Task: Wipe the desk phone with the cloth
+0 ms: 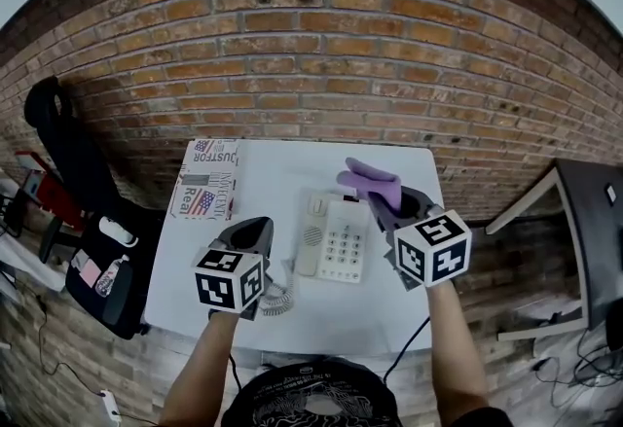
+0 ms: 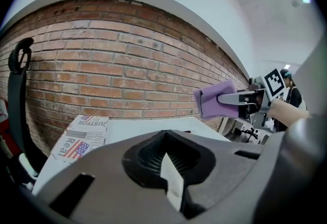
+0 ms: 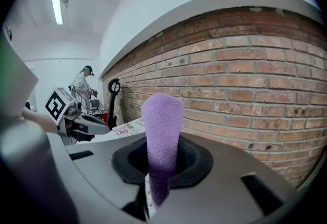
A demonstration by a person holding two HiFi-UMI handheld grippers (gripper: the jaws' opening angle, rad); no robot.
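A cream desk phone lies mid-table on the white desk, handset on its left side, coiled cord trailing toward me. My right gripper hovers over the phone's far right corner, shut on a folded purple cloth that sticks out past the jaws. That cloth stands upright between the shut jaws of the right gripper. My left gripper sits left of the phone, above the cord. Its jaws are shut on nothing. From there the cloth shows at right.
A printed newspaper-style box lies on the desk's far left corner. A brick wall stands right behind the desk. A black chair with bags is at left, and another desk at right.
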